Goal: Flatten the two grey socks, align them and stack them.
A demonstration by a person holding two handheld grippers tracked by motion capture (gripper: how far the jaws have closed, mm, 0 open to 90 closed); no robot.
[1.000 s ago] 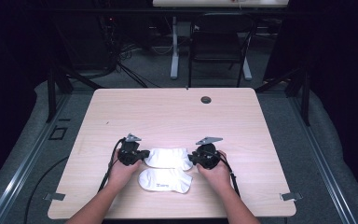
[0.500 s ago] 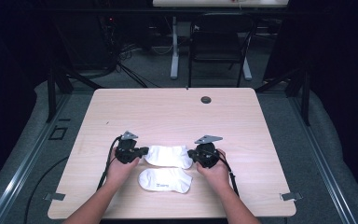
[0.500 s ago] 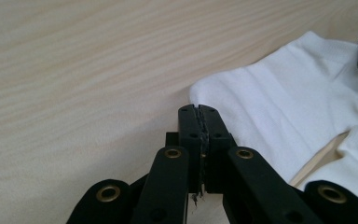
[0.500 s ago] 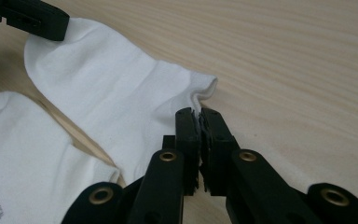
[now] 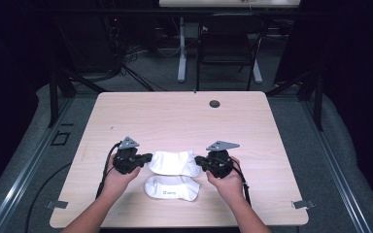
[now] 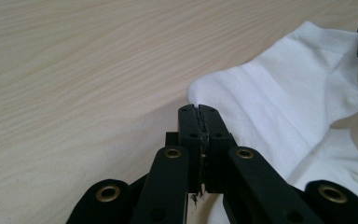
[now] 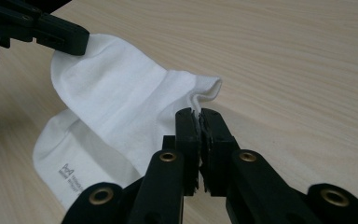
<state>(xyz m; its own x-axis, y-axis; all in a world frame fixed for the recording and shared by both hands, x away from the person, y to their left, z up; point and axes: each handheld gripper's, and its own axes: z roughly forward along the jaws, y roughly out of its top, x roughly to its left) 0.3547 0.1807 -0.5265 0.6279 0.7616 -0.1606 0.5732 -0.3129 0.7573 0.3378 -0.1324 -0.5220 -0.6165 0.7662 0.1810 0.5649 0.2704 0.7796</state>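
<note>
Two white ankle socks are on the wooden table point(image 5: 175, 116). The farther sock point(image 5: 172, 162) hangs stretched between my grippers, slightly off the table. My left gripper point(image 5: 148, 158) is shut on its toe end, with cloth pinched between the jaws point(image 6: 199, 112). My right gripper point(image 5: 198, 160) is shut on its cuff end point(image 7: 200, 116). In the right gripper view the left gripper point(image 7: 74, 39) bites the sock's point(image 7: 116, 98) far end. The nearer sock point(image 5: 171, 188) lies flat below it, its printed logo point(image 7: 70, 175) facing up.
A dark round grommet point(image 5: 214, 103) sits near the table's far edge. A black chair point(image 5: 228, 48) and desk legs stand on the floor beyond. Cables trail from both grippers toward the table's front edge.
Both hands have risen a little and carried the farther sock up and away from the nearer one. The right gripper's jaws have shut on the cuff.
</note>
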